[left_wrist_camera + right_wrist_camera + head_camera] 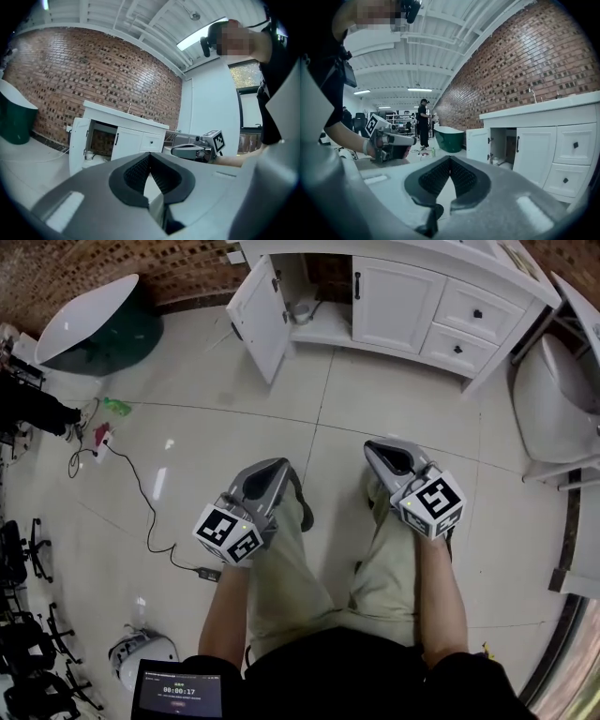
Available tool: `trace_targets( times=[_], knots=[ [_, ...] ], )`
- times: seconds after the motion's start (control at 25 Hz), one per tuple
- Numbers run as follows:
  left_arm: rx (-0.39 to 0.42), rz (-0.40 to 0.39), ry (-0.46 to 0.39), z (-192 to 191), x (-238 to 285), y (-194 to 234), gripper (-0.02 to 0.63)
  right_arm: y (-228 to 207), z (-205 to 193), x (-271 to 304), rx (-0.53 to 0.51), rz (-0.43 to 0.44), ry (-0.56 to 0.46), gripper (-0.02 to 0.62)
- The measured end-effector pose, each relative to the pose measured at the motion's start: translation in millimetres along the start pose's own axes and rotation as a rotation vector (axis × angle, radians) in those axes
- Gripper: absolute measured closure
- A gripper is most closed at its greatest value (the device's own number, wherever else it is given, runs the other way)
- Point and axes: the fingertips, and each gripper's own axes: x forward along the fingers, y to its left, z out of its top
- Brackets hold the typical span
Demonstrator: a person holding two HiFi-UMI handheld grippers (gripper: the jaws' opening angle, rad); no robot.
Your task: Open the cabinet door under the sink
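Note:
The white sink cabinet (403, 296) stands at the far end of the tiled floor. Its left door (258, 315) is swung wide open, showing a shelf with small items inside; the neighbouring door (394, 306) is closed. Both grippers hover over the person's knees, well short of the cabinet. My left gripper (272, 470) is shut with nothing between its pads, and so is my right gripper (389, 454). In the left gripper view the open door (78, 145) shows beyond the jaws, with the right gripper (176, 151) alongside. The right gripper view shows the open door (478, 144) too.
A green and white bathtub (89, 320) sits at the far left. A cable with a power strip (103, 437) and a green bottle (117, 407) lie on the floor. A white fixture (553, 399) stands at the right. Office chairs (23, 549) line the left edge.

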Motion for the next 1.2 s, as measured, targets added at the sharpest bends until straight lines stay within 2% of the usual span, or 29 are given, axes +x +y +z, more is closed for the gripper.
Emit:
trace_targets(
  times=[0.2, 0.4, 0.6, 1.2],
  knots=[
    [0.043, -0.003, 0.019, -7, 5, -10, 0.591, -3, -3, -5, 0.027, 0.000, 0.005, 0.603],
    [0.057, -0.003, -0.002, -5, 8, -15, 0.591, -2, 0, -6, 0.023, 0.014, -0.013, 0.603],
    [0.075, 0.003, 0.015, -6, 15, -21, 0.591, -7, 5, -12, 0.035, 0.028, -0.032, 0.603],
    [0.104, 0.012, 0.033, -6, 21, -14, 0.591, -11, 8, -8, 0.020, 0.028, -0.035, 0.604]
  ],
)
